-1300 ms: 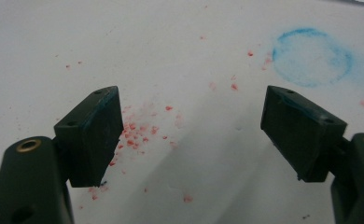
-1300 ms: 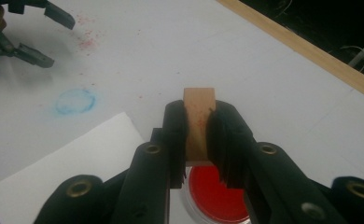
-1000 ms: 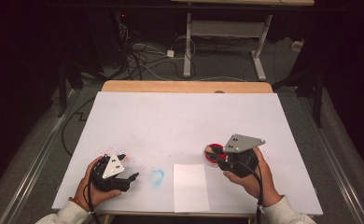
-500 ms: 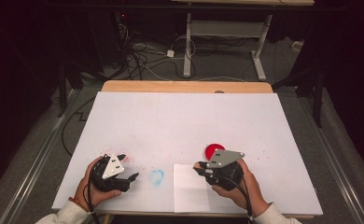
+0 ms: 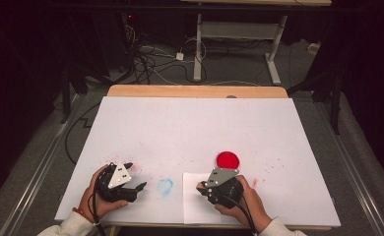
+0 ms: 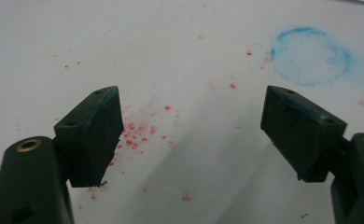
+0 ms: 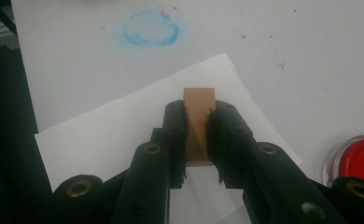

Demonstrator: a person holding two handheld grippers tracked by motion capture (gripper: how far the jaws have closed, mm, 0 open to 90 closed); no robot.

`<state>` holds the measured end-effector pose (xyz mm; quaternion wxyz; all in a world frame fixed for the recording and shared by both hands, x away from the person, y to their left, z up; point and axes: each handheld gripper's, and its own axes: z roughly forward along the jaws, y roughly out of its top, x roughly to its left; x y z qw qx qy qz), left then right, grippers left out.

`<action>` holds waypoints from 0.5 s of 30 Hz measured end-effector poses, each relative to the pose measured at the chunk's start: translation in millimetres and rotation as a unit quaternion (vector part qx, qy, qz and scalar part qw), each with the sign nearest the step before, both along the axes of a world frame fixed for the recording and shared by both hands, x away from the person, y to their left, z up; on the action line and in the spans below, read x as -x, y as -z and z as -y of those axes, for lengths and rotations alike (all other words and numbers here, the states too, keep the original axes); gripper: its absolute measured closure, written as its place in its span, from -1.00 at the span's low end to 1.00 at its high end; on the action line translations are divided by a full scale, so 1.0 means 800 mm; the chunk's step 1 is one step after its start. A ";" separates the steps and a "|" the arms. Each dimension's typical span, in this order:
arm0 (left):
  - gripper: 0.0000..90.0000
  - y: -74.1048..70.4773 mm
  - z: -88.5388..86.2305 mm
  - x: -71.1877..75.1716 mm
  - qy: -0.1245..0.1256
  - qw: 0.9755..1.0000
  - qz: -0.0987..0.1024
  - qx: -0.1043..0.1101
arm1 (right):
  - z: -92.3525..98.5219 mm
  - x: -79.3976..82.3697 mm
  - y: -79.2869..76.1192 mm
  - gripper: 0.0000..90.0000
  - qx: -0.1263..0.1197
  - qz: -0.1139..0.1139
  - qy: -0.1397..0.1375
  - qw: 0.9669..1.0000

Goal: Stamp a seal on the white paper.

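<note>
Wooden stamp block [image 7: 199, 123], judged light, rigid and best gripped across its flat sides, is clamped between the jaws of the right gripper [image 7: 198, 135] above the white paper sheet [image 7: 124, 126] beside the red ink pad [image 5: 228, 160]; the left gripper [image 6: 189, 126] rests agape.

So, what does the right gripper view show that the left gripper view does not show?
The right gripper view alone shows the right tool shut on a small wooden block, held over a white sheet of paper, with a round red ink pad at the right edge. The left gripper view alone shows the left tool open with nothing between its jaws, above a patch of red specks on the table. Both views show the blue ring stain and the white table cover.
</note>
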<state>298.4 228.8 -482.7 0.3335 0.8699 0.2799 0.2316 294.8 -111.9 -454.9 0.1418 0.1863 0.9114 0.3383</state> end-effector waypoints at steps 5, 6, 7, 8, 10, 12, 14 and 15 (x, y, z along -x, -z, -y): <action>-0.55 0.000 0.000 0.000 0.000 1.000 0.000 0.000 | -0.004 0.000 0.011 0.69 0.007 -0.003 -0.003 1.000; -0.55 0.000 0.000 0.000 0.001 1.000 -0.001 0.000 | -0.005 0.000 0.013 0.69 0.011 -0.006 -0.003 1.000; -0.55 0.000 0.000 -0.001 0.002 1.000 0.004 -0.002 | -0.006 0.000 0.016 0.69 0.015 -0.006 -0.005 1.000; -0.55 0.000 0.000 0.000 0.001 1.000 -0.002 0.000 | -0.007 -0.001 0.019 0.69 0.019 -0.007 -0.009 1.000; -0.55 0.001 0.000 0.000 0.001 1.000 -0.002 0.000 | -0.009 -0.001 0.024 0.69 0.021 -0.010 -0.013 1.000; -0.55 0.001 0.001 0.000 0.001 1.000 -0.003 0.000 | -0.008 -0.002 0.023 0.69 0.022 -0.015 -0.011 1.000; -0.55 0.001 0.001 -0.001 0.001 1.000 -0.003 -0.001 | -0.008 -0.002 0.025 0.69 0.017 -0.016 -0.011 1.000; -0.55 0.001 0.001 -0.001 0.001 1.000 -0.003 -0.001 | -0.008 -0.002 0.025 0.69 0.018 -0.016 -0.010 1.000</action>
